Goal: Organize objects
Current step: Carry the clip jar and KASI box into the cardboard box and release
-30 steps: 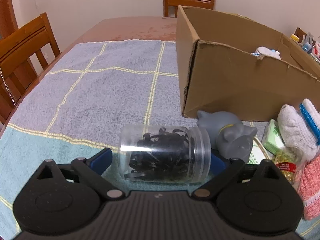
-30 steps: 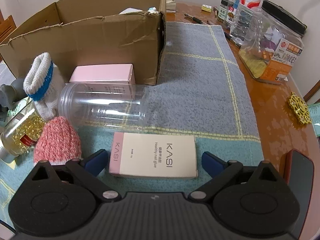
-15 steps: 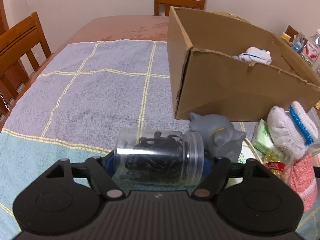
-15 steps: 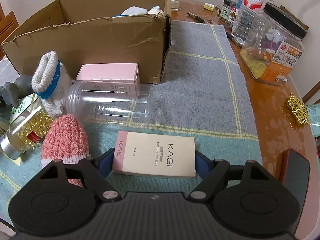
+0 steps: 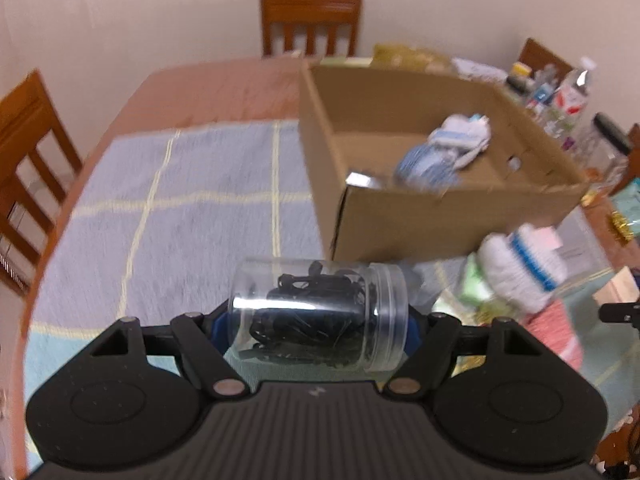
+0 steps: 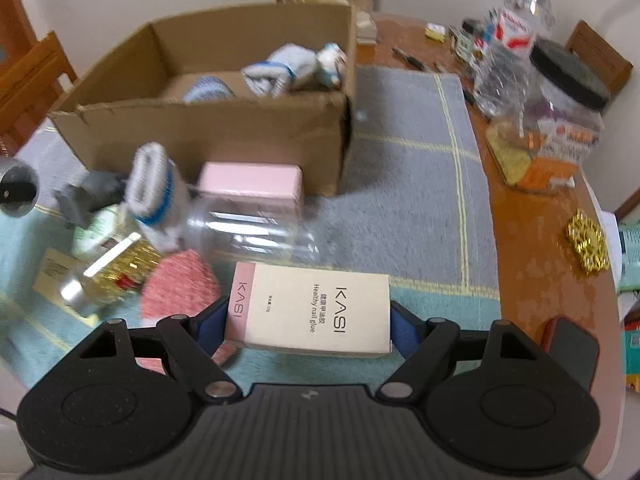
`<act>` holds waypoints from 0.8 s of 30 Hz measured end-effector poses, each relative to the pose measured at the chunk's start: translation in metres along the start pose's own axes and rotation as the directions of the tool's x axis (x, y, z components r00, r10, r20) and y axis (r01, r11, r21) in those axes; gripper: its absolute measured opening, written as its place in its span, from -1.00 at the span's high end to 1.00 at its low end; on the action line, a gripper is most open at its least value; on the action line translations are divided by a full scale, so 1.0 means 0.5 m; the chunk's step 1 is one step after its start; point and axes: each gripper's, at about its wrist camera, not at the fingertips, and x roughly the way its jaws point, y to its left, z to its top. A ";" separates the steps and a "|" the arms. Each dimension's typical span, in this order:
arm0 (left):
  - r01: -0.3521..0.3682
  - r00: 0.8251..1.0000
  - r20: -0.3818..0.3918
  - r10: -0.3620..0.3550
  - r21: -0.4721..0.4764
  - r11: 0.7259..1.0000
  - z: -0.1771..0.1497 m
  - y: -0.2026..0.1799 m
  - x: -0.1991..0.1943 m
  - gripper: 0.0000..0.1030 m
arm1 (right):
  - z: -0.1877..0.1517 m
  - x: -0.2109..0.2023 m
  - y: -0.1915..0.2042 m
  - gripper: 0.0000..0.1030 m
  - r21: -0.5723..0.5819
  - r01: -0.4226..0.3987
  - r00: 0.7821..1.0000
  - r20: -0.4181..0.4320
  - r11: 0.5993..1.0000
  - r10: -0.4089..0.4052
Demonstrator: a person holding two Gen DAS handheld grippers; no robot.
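My left gripper (image 5: 316,326) is shut on a clear plastic jar (image 5: 320,314) of black bands, held sideways above the cloth. Beyond it stands the open cardboard box (image 5: 440,216), with rolled white-and-blue socks (image 5: 448,152) inside. My right gripper (image 6: 308,326) is shut on a cream and pink KASI nail glue box (image 6: 310,310), lifted off the table. The same cardboard box (image 6: 200,128) lies ahead and left in the right wrist view. Before it rest a pink box (image 6: 252,182), an empty clear cup (image 6: 252,232), a white-and-blue sock (image 6: 154,188) and a pink knitted item (image 6: 180,288).
A blue-grey checked cloth (image 5: 180,208) covers the brown table (image 6: 540,248). A grey cat figure (image 6: 86,196) and a bottle of yellow capsules (image 6: 108,272) lie left. Bottles and a black-lidded jar (image 6: 560,108) stand at the right edge. Wooden chairs (image 5: 312,20) surround the table.
Both grippers closed, the left on the jar, the right on the KASI box, then rose with them. The box's inside now shows from higher up.
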 end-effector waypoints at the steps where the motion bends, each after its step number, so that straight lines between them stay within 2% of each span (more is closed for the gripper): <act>1: 0.008 1.000 0.006 -0.008 0.013 1.000 0.014 -0.003 -0.009 -0.47 | 0.009 -0.011 0.005 -0.64 -0.010 -0.010 1.000 0.013 1.000 0.010; 9: 0.094 0.990 0.099 -0.100 0.069 0.993 0.162 -0.032 -0.035 -0.47 | 0.129 -0.072 0.046 -0.64 -0.111 -0.075 0.987 0.132 0.991 0.090; 14: 0.123 0.981 0.137 -0.140 0.125 0.984 0.260 -0.071 -0.003 -0.47 | 0.218 -0.078 0.076 -0.64 -0.191 -0.048 0.975 0.202 0.981 0.087; 20: 0.129 0.980 0.128 -0.151 0.167 0.978 0.336 -0.111 0.057 -0.47 | 0.282 -0.050 0.091 -0.64 -0.222 -0.054 0.973 0.207 0.974 0.101; 24: 0.139 0.982 0.102 -0.158 0.174 0.975 0.355 -0.122 0.089 -0.47 | 0.306 -0.033 0.100 -0.64 -0.227 -0.067 0.975 0.191 0.972 0.111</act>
